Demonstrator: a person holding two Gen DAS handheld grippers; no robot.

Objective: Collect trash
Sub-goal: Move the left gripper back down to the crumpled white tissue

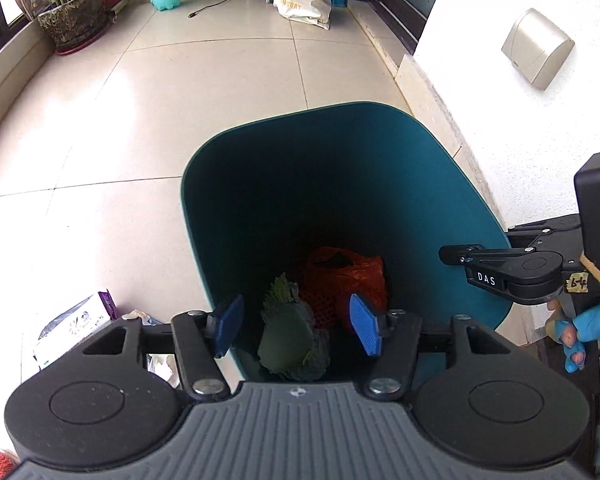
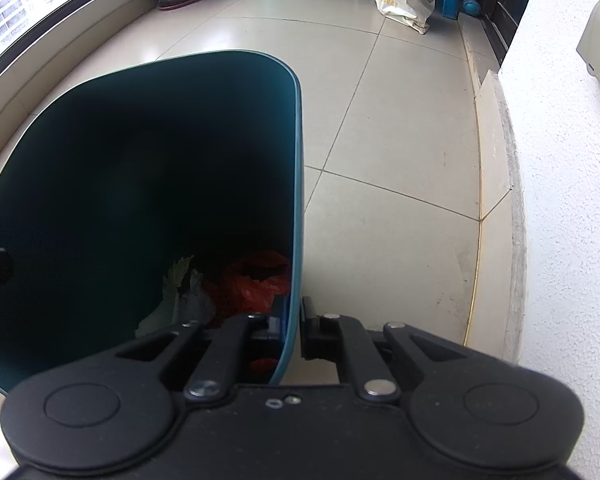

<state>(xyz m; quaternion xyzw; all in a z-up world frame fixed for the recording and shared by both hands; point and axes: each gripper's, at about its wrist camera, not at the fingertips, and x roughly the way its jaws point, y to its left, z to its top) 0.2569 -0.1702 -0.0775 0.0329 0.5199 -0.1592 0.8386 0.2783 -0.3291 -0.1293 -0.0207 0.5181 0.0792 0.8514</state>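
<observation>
Your left gripper [image 1: 298, 330] fingers apart, green leaf [image 1: 288, 340] below between them; right gripper [image 2: 292, 330] clamped on bin wall [image 2: 294, 200].

Two grippers, both pointing steeply down

The left gripper [image 1: 296, 326] has its blue pads apart and grips nothing; the right gripper [image 2: 294, 326] is closed on the bin wall [image 2: 296, 200].

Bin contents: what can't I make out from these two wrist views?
- Bin floor, both views: in deep shadow, partly covered by the green leaves and red bag.
- Litter on the floor, left wrist view: cut off by the left gripper body.
</observation>
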